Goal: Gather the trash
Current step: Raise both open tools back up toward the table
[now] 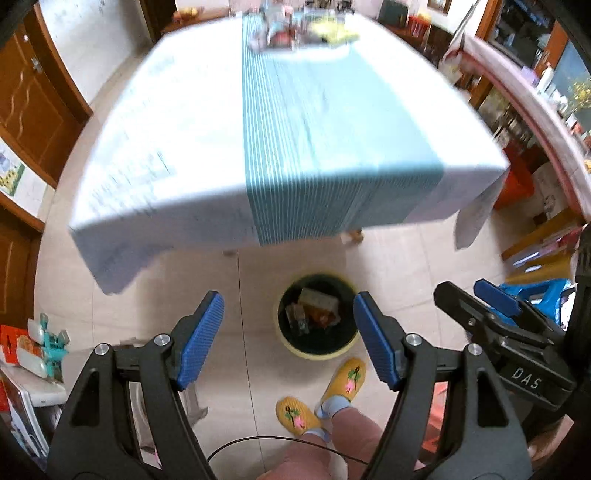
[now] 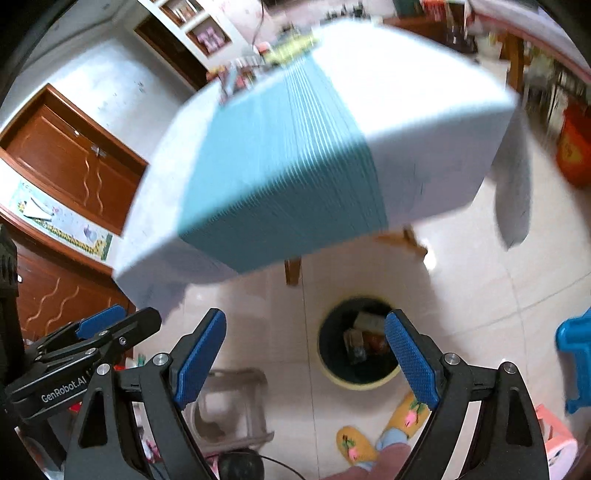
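While both tools hang high over the floor with nothing between their pads, the step in hand looks like the turn between one drop and the next pickup. The left tool (image 1: 288, 339) stands with its jaws spread wide and empty, and the right tool (image 2: 306, 356) is likewise spread and carries nothing. Below them, on the tiled floor just in front of the person's yellow slippers (image 1: 321, 395), sits the bin (image 1: 317, 317), a round yellow-rimmed pail with a dark liner; several wrappers and small boxes already lie inside it (image 2: 364, 334). The surface (image 1: 207, 147), draped in a white cloth with a teal striped runner, is bare along its near part. The remaining trash (image 1: 303, 31) sits as a blurred heap of packets at the far end, well apart from both tools; its single pieces are too smeared to tell apart. By my judgement, the next move calls for a long reach across the surface to that heap, settling one tool over a single packet, closing on it, then carrying it back above the bin before letting go.
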### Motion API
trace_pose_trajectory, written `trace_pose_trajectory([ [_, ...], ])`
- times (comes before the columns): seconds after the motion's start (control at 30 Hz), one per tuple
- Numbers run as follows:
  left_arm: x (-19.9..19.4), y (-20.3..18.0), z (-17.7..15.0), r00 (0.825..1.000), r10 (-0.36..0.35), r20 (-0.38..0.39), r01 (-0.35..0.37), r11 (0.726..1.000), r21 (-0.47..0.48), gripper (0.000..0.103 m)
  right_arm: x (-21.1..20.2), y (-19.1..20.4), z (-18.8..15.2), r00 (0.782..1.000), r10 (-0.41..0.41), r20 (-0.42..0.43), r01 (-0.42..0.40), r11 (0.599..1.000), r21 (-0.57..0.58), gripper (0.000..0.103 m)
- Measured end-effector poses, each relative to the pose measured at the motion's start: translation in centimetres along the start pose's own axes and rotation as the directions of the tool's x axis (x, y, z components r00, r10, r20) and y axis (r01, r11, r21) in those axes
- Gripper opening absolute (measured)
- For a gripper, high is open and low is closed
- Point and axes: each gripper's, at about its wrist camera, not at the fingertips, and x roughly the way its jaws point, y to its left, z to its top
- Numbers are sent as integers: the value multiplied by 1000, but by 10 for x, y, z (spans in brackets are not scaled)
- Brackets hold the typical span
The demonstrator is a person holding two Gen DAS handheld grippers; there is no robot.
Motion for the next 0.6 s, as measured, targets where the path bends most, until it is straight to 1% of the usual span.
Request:
trace_pose_trajectory([
  [0.13,-60,0,16,995,9,98,-10,1000,15,71,-59,25,25,995,-19,97,19,1000,-1,89],
  [0.2,-81,2,22,991,5,132,-7,1000,14,71,-82,36,34,990,-19,141,19,1000,-3,89],
  [0.27,-106,4,27,985,-1,170,-1,1000,14,71,-109,46,41,982,-28,185,33,999,-22,89],
  [0.37,-134,5,35,974,11,225,-14,1000,14,71,-136,73,47,971,-41,237,58,996,-66,89],
  [0.53,-172,13,49,966,-14,258,7,1000,28,71,-172,113,57,952,-14,307,65,986,-156,89],
  [0.6,-180,16,53,963,-8,271,3,1000,19,70,-183,129,61,942,-12,334,75,981,-178,89],
])
